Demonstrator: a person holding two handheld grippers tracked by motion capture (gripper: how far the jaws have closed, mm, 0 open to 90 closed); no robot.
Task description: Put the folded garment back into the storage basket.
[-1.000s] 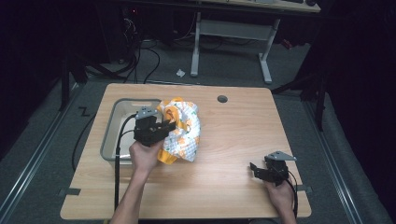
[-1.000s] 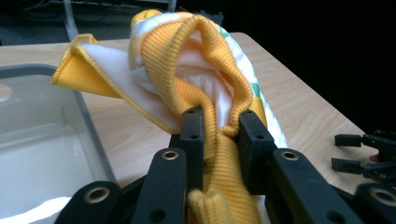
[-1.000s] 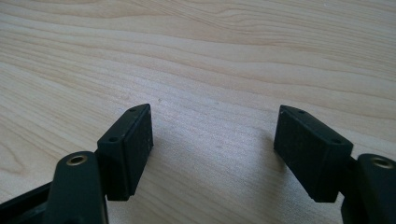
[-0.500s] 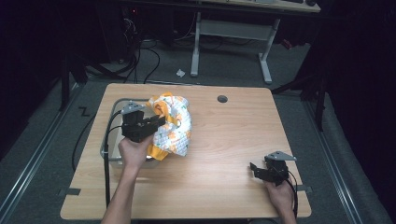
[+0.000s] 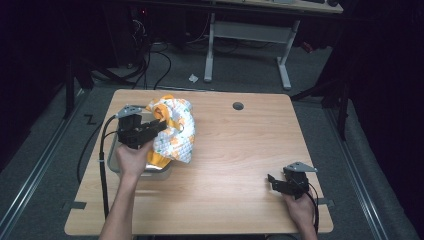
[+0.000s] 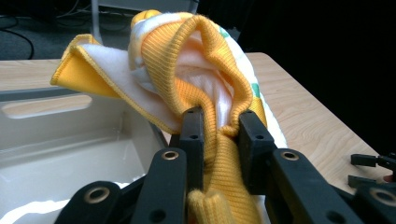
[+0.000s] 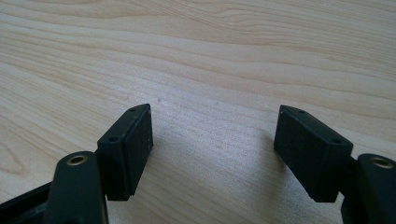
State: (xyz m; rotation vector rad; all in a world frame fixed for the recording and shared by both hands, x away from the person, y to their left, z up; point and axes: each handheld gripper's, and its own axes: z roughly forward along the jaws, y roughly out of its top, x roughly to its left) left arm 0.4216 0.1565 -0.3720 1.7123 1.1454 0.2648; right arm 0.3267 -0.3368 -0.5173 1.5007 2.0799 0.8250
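One soft, light baby garment [image 6: 201, 70] hangs at ten o'clock over the bin [image 5: 114, 162]. The left gripper [image 6: 219, 128] is clamped on its ribbed yellow cuff, a sound hold. The right gripper [image 7: 212, 149] stands apart.

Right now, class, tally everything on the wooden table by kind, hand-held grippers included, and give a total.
Hand-held grippers: 2, the left gripper shut on the cloth, the right gripper open over bare wood.
Yellow and white patterned garment: 1
Metal tray: 1
Total: 4

No readable text, label, brand or number appears anywhere.
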